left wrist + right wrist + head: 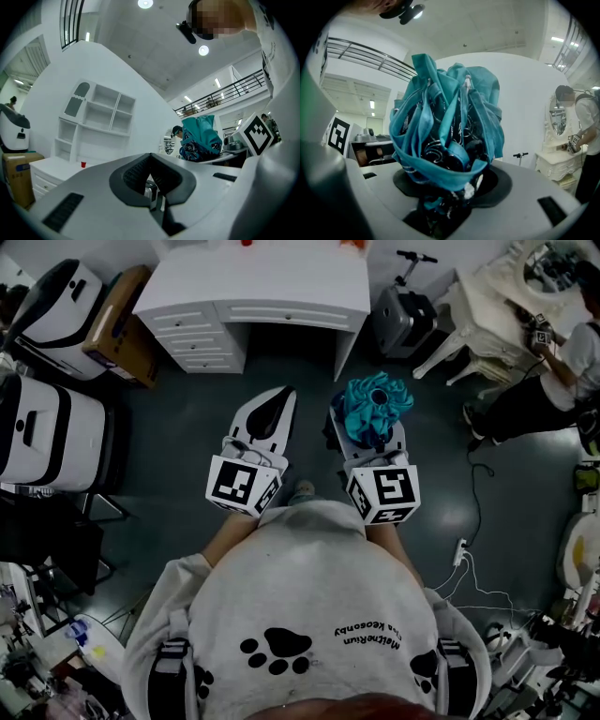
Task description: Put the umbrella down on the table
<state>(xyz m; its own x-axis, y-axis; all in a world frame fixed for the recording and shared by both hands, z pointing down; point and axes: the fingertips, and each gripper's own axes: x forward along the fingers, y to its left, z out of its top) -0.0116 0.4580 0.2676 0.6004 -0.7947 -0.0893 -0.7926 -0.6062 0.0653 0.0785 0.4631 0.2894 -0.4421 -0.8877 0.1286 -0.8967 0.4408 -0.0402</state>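
We hold the folded teal umbrella (377,404) clamped in our right gripper (373,434), our left gripper (278,401) closed and empty, with the white desk (281,282) at twelve o'clock not yet reached.

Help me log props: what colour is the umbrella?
The umbrella is teal with dark swirled patches; right gripper view.

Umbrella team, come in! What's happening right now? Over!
Left gripper shut, empty. Right gripper shut on the folded teal umbrella, held over the floor. White desk ahead, umbrella not on it yet.
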